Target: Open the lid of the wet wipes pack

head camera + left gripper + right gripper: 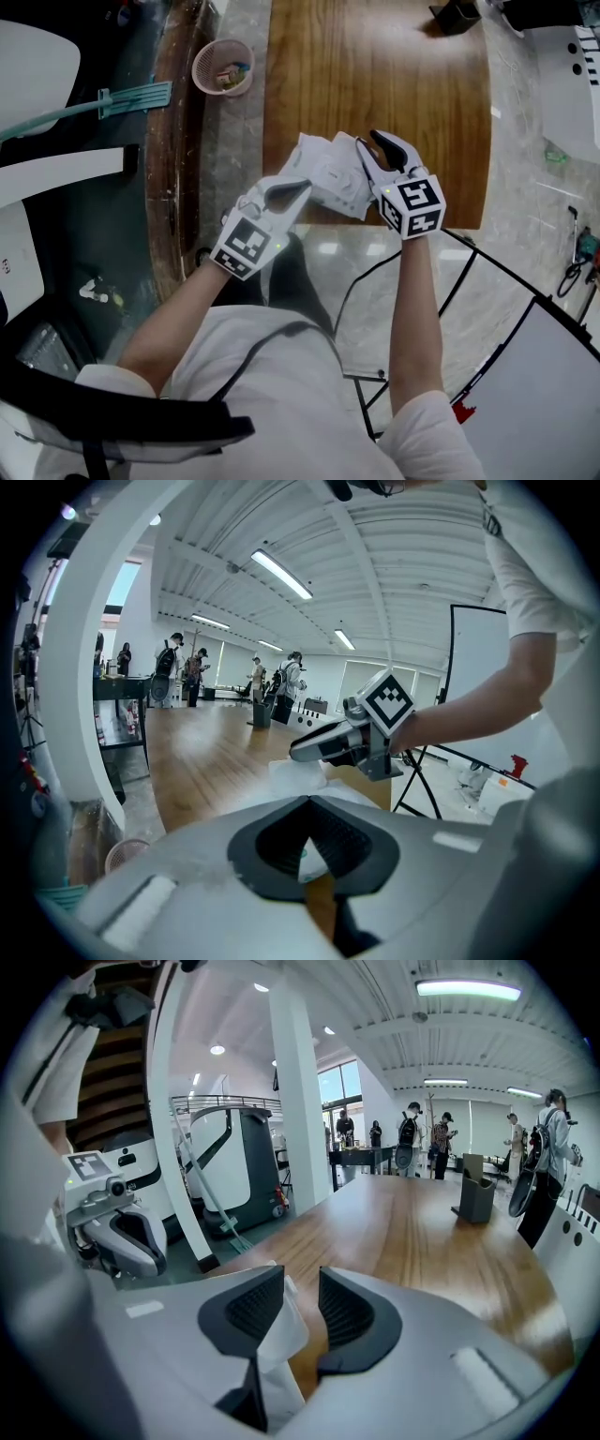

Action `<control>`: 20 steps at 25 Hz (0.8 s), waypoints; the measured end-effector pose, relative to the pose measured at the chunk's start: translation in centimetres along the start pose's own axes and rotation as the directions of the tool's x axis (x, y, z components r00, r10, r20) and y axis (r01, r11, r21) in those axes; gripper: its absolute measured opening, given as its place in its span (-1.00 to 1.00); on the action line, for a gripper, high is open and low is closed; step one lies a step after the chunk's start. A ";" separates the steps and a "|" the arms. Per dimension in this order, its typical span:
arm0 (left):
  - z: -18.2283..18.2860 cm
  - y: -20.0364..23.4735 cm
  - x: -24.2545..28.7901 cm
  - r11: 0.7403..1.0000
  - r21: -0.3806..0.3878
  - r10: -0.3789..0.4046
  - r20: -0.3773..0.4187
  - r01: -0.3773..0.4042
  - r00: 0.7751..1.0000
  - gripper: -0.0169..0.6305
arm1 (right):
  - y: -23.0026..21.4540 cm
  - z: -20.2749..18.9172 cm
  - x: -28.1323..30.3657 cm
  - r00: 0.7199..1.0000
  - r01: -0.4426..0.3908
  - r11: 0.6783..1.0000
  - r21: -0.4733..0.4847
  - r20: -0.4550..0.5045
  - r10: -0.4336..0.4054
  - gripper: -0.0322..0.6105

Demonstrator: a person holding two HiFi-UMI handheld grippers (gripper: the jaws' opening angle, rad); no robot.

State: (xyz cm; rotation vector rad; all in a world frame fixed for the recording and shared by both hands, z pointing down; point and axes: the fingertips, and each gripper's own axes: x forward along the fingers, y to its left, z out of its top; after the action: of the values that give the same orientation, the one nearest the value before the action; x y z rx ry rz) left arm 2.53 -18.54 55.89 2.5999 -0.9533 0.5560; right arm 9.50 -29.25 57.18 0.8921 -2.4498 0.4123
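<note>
The white wet wipes pack (328, 173) hangs in the air over the near edge of the wooden table (375, 75), between my two grippers. My left gripper (286, 192) grips its lower left end; in the left gripper view the jaws (314, 855) are pinched on a thin white edge of the pack (298, 776). At the pack's right side, my right gripper (380, 150) has its jaws (300, 1312) apart around a white flap of the pack (277, 1335). That flap lies against the left jaw, and a gap shows on the other side.
A pink basket (223, 67) stands on the floor left of the table, with a green broom (136, 97) beside it. A dark holder (457, 14) sits at the table's far end. A framed white board (534, 375) stands at my right. Several people stand far off.
</note>
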 end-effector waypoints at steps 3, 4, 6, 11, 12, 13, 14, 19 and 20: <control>0.8 -0.2 -0.6 1.000 0.017 -0.008 0.007 0.008 1.000 -0.94 | 0.4 0.7 -0.8 1.000 0.013 1.000 -0.004 0.015 -0.013 -0.51; 1.1 -0.3 -0.8 1.000 0.023 -0.010 0.010 0.009 1.000 -0.94 | 0.5 0.9 -1.1 1.000 0.017 1.000 -0.004 0.020 -0.017 -0.51; 1.7 -0.5 -1.2 0.999 0.035 -0.011 0.017 0.011 1.000 -0.94 | 0.9 1.4 -1.7 0.999 0.027 1.000 -0.003 0.032 -0.026 -0.51; 3.8 -1.3 -2.4 0.998 0.059 -0.019 0.044 0.016 0.999 -0.94 | 2.2 3.3 -4.9 0.991 0.070 0.997 0.031 0.108 -0.073 -0.64; 4.3 -1.4 -2.6 0.998 0.067 -0.022 0.051 0.018 0.998 -0.94 | 2.5 3.7 -5.6 0.989 0.082 0.996 0.041 0.123 -0.086 -0.66; 4.9 -1.5 -2.9 0.997 0.077 -0.026 0.058 0.021 0.998 -0.94 | 2.9 3.9 -6.2 0.986 0.094 0.994 0.049 0.135 -0.099 -0.68; 5.4 -1.7 -3.1 0.996 0.086 -0.031 0.065 0.025 0.997 -0.94 | 3.2 4.1 -6.8 0.983 0.105 0.993 0.055 0.144 -0.112 -0.71; 7.8 -3.0 -4.3 0.990 0.133 -0.063 0.104 0.049 0.993 -0.94 | 5.1 4.6 -9.8 0.968 0.156 0.984 0.086 0.187 -0.170 -0.78; 8.1 -3.3 -4.5 0.989 0.141 -0.069 0.111 0.053 0.991 -0.94 | 5.5 4.7 -10.4 0.963 0.167 0.982 0.090 0.196 -0.182 -0.79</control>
State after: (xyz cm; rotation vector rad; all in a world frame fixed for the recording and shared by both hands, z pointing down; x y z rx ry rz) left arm 3.61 -17.05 46.17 2.8011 -0.8955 0.4757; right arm 11.09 -21.92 46.96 1.2263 -2.5238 0.3646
